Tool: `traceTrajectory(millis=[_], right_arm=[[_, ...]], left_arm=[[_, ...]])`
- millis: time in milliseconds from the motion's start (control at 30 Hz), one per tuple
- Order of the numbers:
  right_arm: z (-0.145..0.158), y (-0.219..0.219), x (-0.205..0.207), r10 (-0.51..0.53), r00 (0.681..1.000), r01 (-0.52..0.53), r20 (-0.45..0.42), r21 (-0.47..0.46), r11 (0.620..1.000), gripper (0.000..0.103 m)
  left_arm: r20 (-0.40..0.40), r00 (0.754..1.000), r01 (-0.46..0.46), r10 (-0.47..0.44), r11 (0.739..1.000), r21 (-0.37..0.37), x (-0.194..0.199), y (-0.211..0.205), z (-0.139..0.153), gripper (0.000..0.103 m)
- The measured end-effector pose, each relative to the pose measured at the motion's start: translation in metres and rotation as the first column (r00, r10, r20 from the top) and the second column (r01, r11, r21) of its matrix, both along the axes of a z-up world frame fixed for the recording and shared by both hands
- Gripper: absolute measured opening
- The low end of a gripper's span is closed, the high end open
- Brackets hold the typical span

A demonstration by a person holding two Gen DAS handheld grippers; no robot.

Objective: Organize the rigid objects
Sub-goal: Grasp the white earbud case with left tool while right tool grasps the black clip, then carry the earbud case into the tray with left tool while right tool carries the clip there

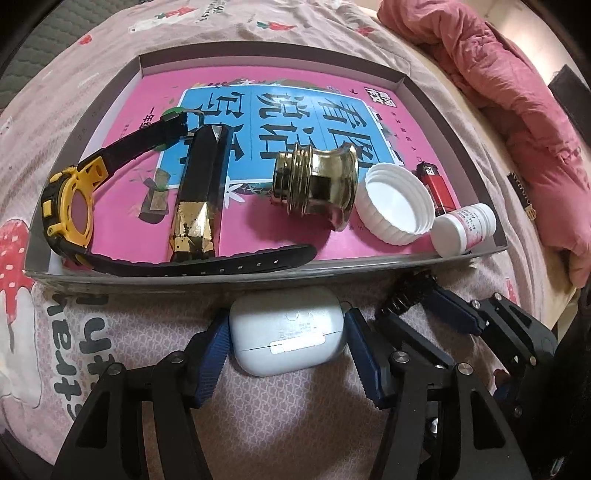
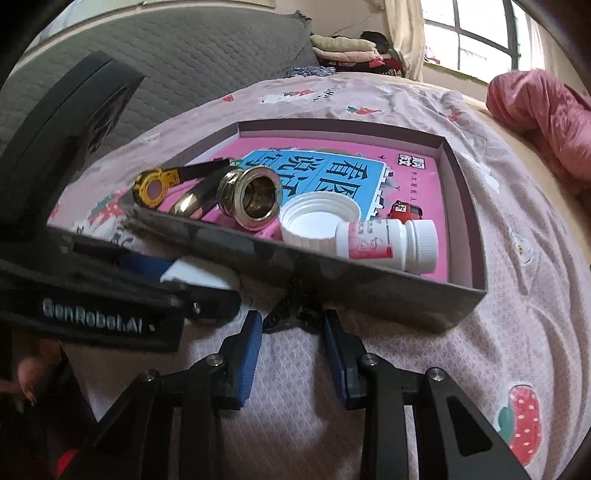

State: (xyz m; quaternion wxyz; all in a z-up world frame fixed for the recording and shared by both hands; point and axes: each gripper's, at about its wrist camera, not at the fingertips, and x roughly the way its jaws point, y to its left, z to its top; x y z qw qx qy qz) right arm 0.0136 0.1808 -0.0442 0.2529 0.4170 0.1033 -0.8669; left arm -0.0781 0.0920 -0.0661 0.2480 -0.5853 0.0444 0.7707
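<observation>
My left gripper (image 1: 286,332) is shut on a white earbud case (image 1: 288,330), held just in front of the grey box (image 1: 236,277) near wall. My right gripper (image 2: 293,328) is shut on a black spiky clip (image 2: 295,308) beside the box's front wall (image 2: 332,273); it also shows in the left wrist view (image 1: 410,291). Inside the box on a pink book (image 1: 325,110) lie a yellow-and-black watch (image 1: 70,206), a black-and-gold bar (image 1: 195,206), a brass fitting (image 1: 314,188), a white lid (image 1: 397,203), a white pill bottle (image 1: 461,229) and a red lighter (image 1: 434,184).
The box sits on a pink printed bedsheet (image 2: 517,332). A pink quilted jacket (image 1: 517,92) lies at the right. A grey quilted headboard (image 2: 166,55) and a window (image 2: 472,33) are behind. The left gripper's body (image 2: 92,306) crosses the right wrist view.
</observation>
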Motion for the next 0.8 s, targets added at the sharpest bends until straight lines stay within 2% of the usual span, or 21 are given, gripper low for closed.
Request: traceTrajectory(millis=[267, 533, 667, 800], right_arm=[[0.003, 0.005, 0.002, -0.005, 1.0, 0.005, 0.005, -0.032, 0.999, 0.034], [0.026, 0.014, 0.014, -0.023, 1.0, 0.022, -0.013, -0.1, 0.995, 0.034], [0.038, 0.014, 0.02, -0.027, 0.999, 0.023, -0.037, -0.12, 0.992, 0.034], [0.049, 0.009, 0.023, -0.027, 0.997, 0.018, -0.077, -0.116, 0.993, 0.034]], left_arm=[[0.002, 1.0, 0.0, 0.0, 1.0, 0.029, 0.003, -0.002, 0.004, 0.063], [0.012, 1.0, -0.004, 0.003, 0.998, 0.07, 0.012, -0.015, 0.013, 0.063], [-0.008, 1.0, -0.004, 0.005, 0.996, 0.088, 0.018, -0.026, 0.024, 0.063], [-0.041, 0.999, -0.011, 0.017, 0.99, 0.142, 0.017, -0.03, 0.042, 0.063]])
